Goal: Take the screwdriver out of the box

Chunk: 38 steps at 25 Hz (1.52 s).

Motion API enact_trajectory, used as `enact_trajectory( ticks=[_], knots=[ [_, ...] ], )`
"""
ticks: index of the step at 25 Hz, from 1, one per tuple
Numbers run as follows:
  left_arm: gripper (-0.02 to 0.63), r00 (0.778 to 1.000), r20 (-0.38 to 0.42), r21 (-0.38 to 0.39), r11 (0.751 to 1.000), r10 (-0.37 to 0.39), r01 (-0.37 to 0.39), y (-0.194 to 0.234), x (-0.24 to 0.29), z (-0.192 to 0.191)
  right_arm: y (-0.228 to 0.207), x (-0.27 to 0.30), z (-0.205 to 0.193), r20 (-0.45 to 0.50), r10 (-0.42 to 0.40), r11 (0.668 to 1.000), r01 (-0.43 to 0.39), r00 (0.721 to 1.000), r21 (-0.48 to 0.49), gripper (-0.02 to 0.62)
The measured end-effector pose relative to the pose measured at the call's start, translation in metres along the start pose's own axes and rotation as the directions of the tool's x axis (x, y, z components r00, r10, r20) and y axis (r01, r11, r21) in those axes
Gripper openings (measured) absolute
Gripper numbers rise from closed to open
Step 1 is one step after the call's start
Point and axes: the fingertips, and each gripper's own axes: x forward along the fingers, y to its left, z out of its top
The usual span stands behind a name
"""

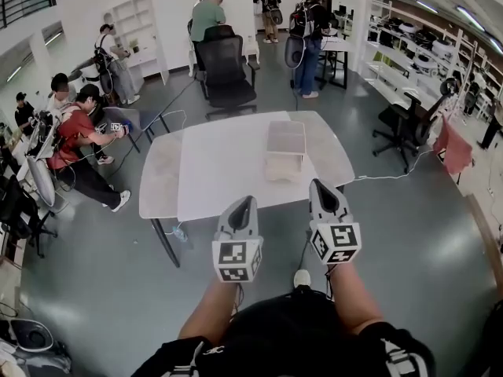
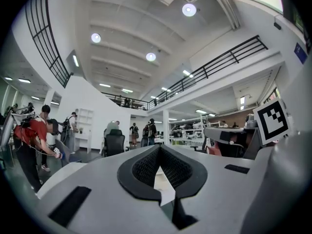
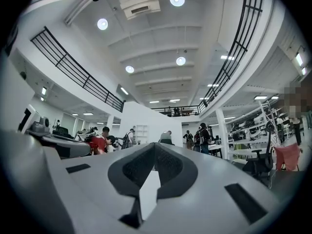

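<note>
A pale box [image 1: 284,151] lies on the white table [image 1: 220,171], towards its right side. The screwdriver cannot be made out in any view. Both grippers hover at the table's near edge, short of the box and pointing towards it. My left gripper [image 1: 244,204] is left of the box; its jaws meet at the tips with nothing between them, as the left gripper view [image 2: 159,148] also shows. My right gripper [image 1: 320,187] is just below and right of the box, also shut and empty [image 3: 154,145]. Neither touches the box.
A black office chair [image 1: 225,73] stands beyond the table's far edge. A seated person in red [image 1: 75,136] is at the left, other people stand further back. Another black chair [image 1: 407,120] and shelving are at the right. A cable [image 1: 385,177] trails over the floor.
</note>
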Motion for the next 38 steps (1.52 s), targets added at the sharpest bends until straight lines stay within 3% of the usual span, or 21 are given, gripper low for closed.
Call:
enact_trajectory(
  ticks=[6,12,25,31,38],
  knots=[
    [0.014,1.0,0.01,0.024,1.0,0.011,-0.011,0.012,0.067,0.002,-0.03,0.064,-0.011,0.017,0.028,1.0,-0.028,0.999,-0.014,0.012],
    [0.014,0.999,-0.033,0.014,0.999,0.043,-0.043,0.018,0.139,-0.006,-0.069,0.117,-0.018,0.006,0.068,0.998,-0.068,0.998,0.01,0.012],
    [0.014,0.995,-0.056,0.012,0.996,0.087,-0.086,0.002,0.281,0.003,-0.163,0.216,-0.03,-0.016,0.165,0.986,-0.164,0.986,0.032,0.012],
    [0.014,0.989,-0.074,0.009,0.991,0.132,-0.132,0.001,0.311,-0.009,-0.178,0.241,-0.05,-0.039,0.232,0.972,-0.23,0.972,0.04,0.012],
    [0.014,0.98,-0.125,0.005,0.988,0.151,-0.152,0.011,0.333,-0.03,-0.19,0.268,-0.072,-0.073,0.249,0.968,-0.244,0.966,0.066,0.012]
  ],
)
